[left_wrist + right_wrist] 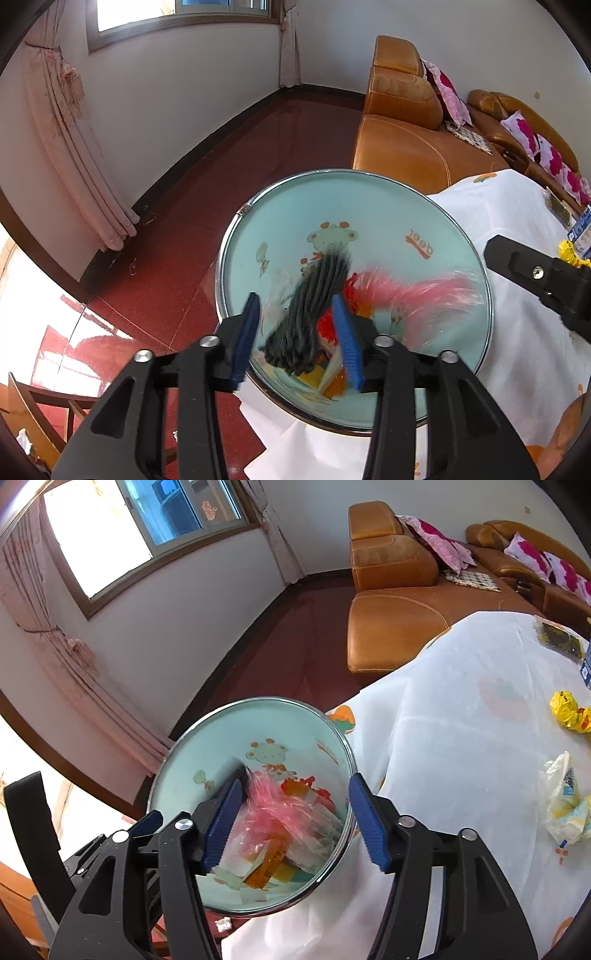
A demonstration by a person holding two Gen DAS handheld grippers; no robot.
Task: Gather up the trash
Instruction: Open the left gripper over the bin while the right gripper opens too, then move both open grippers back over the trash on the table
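A round light-blue trash bin [369, 206] [207, 746] with a metal rim and cartoon prints stands beside the table's edge. My left gripper [299, 332] is open over it, and a dark wrapper [314, 306], blurred, is falling between its fingers. A blurred pink plastic wrapper [417, 295] [277, 805] is dropping into the bin under my open right gripper [299, 823]. Orange and white scraps [266, 867] lie in the bin. A yellow crumpled wrapper [567, 710] and a white crumpled wrapper [565, 805] lie on the table.
The table wears a white cloth [461, 709] with orange prints. A dark packet [557, 637] and a blue box [585, 668] sit at its far right. An orange leather sofa [402, 147] with pink pillows stands behind. The red floor [229, 155] lies to the left.
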